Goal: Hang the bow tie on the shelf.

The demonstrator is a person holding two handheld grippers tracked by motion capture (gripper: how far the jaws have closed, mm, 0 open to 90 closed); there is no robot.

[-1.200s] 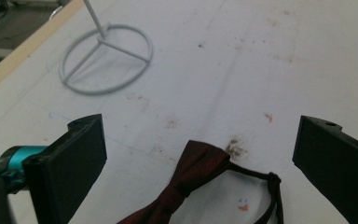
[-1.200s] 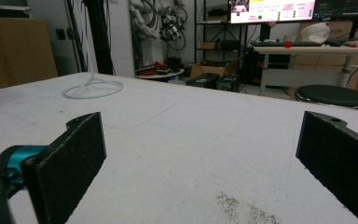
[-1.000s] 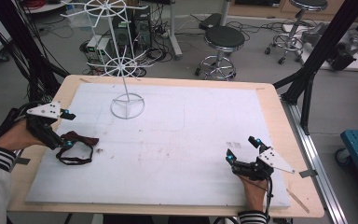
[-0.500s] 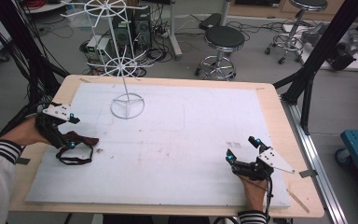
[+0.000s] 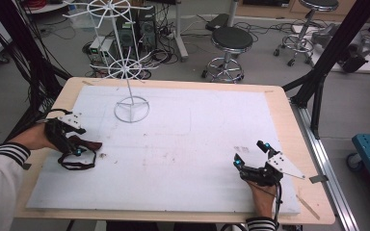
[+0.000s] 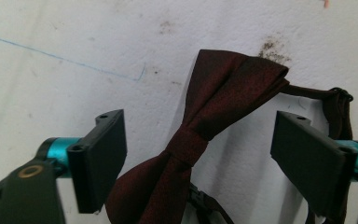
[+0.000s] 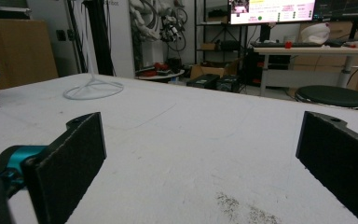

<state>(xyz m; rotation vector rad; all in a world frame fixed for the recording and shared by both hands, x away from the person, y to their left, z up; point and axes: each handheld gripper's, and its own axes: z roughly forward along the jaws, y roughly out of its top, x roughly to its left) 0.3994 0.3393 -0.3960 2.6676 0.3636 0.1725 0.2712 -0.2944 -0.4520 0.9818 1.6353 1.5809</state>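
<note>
A dark red bow tie [image 5: 90, 145] with a black strap loop [image 5: 77, 165] lies on the white board at the left. In the left gripper view the bow tie [image 6: 223, 93] runs diagonally, and its knot [image 6: 186, 144] sits between the two black pads. My left gripper [image 6: 203, 154] hangs low over it. Its jaws have just been closing but still stand apart, with a gap on each side of the knot. In the high view the left gripper [image 5: 72, 144] points down at the tie. My right gripper [image 5: 250, 154] rests open near the front right, and nothing is between its pads [image 7: 74, 158].
A white wire stand [image 5: 131, 108] with wheel-shaped tiers rises at the back left of the board [image 5: 197, 139]; its ring base [image 7: 93, 88] shows in the right gripper view. Two stools [image 5: 229, 41], cables and black frame poles stand beyond the wooden table edge [image 5: 289, 110].
My left gripper has come down and slightly right onto the bow tie, and its jaws have narrowed around the knot. The right gripper has stayed where it was.
</note>
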